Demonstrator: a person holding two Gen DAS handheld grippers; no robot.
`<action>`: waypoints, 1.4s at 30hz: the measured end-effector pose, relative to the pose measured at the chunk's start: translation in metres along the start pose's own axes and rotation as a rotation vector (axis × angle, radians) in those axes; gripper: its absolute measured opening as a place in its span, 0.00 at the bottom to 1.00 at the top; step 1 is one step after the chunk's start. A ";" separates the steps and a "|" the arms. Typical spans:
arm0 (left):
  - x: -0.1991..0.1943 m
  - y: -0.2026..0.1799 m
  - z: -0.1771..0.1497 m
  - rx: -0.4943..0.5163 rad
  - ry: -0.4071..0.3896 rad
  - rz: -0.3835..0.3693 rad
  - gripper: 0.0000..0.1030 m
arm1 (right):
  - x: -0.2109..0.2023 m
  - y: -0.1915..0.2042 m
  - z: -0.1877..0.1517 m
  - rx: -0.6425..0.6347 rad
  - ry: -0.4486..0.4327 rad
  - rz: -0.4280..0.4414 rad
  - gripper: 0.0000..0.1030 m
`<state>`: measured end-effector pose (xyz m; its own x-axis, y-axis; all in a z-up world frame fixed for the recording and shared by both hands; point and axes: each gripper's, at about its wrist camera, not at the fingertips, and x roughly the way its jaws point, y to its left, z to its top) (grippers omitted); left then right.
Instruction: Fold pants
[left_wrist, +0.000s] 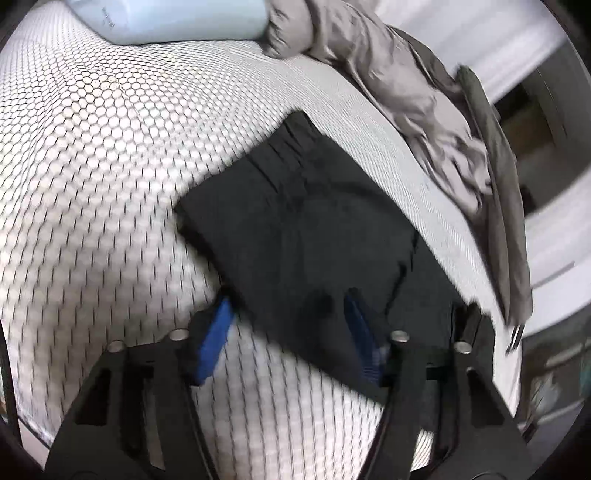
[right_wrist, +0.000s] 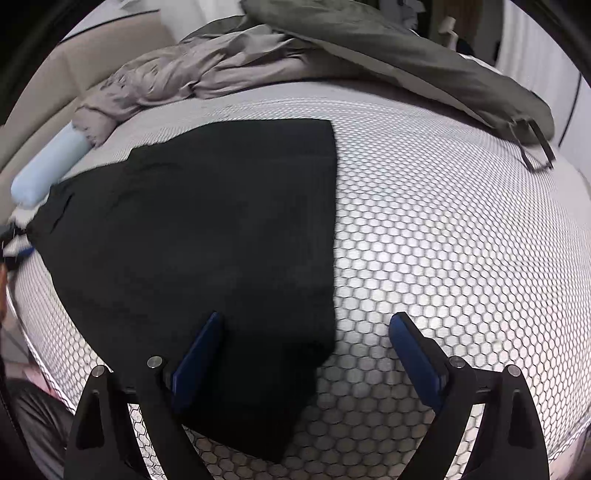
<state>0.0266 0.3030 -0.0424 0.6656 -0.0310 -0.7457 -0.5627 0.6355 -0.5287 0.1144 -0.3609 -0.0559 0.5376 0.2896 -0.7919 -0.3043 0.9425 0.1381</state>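
pants (right_wrist: 207, 236) folded flat on honeycomb mattress (right_wrist: 443, 240), both tongs spread wide, gripping nothing.
grey clothes (right_wrist: 177, 77) and olive garment (right_wrist: 406, 59) heaped along far edge, pale blue roll (right_wrist: 44, 166) at far left corner. right gripper (right_wrist: 306, 332) straddles pants' near right edge; left gripper (left_wrist: 288, 314) at their corner. long axis runs near-to-far.

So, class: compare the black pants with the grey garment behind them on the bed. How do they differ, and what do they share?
The black pants are folded flat with straight edges; the grey garment lies crumpled and bunched. The black pants sit mid-surface between the open grippers; the grey garment lies at the far edge, touching the pale blue roll. Both are fabric resting on the honeycomb-patterned cover.
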 end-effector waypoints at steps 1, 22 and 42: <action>0.003 0.005 0.006 -0.029 -0.002 0.005 0.20 | 0.001 0.002 0.000 -0.005 -0.003 0.002 0.91; -0.091 -0.303 -0.132 0.678 -0.214 -0.248 0.01 | -0.027 -0.012 0.010 0.062 -0.113 0.006 0.91; -0.030 -0.296 -0.208 0.890 0.109 -0.273 0.66 | -0.040 -0.045 0.009 0.255 -0.113 0.287 0.85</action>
<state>0.0711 -0.0447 0.0514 0.6441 -0.3099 -0.6993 0.2184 0.9507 -0.2202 0.1142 -0.4137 -0.0251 0.5465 0.5507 -0.6309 -0.2575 0.8274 0.4991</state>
